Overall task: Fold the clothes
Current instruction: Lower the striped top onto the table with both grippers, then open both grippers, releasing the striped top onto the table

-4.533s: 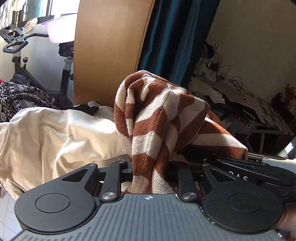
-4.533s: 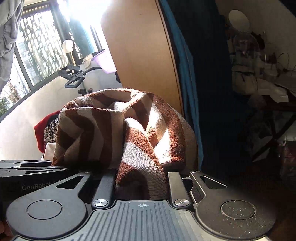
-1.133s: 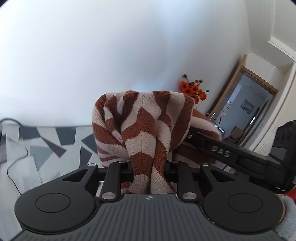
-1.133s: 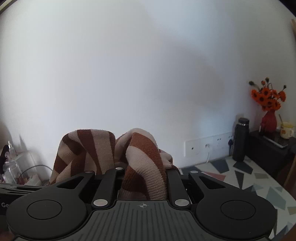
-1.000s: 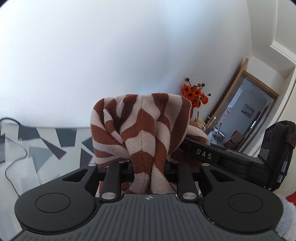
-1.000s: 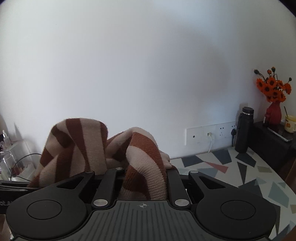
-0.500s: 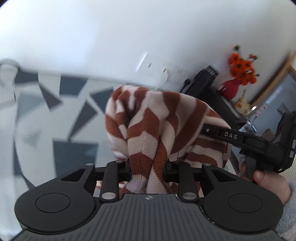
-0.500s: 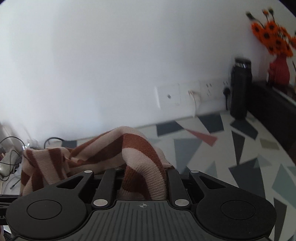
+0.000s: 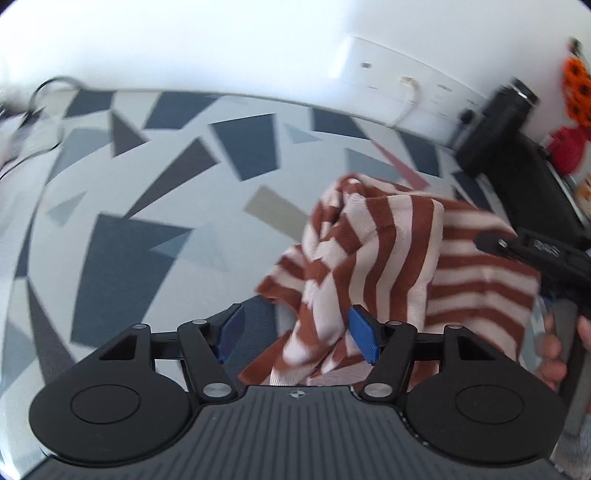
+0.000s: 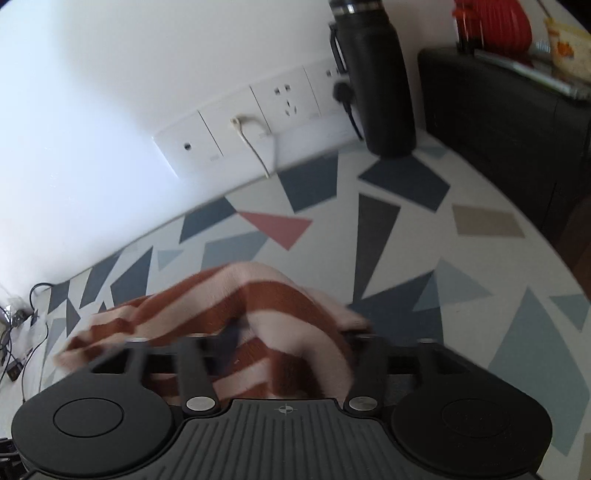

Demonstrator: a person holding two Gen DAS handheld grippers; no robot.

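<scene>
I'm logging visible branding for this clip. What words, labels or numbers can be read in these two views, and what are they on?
No text reads clearly in either view.
Other gripper's black body, left wrist view: pale lettering, too blurred to read.
Wall socket panel: only small grey marks, too small to read.
Black bottle: no lettering visible.
Striped sweater: none.

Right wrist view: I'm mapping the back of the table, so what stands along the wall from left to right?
Tangled cables → white socket panel with a white cord → black bottle → black box with a red vase on it.
</scene>
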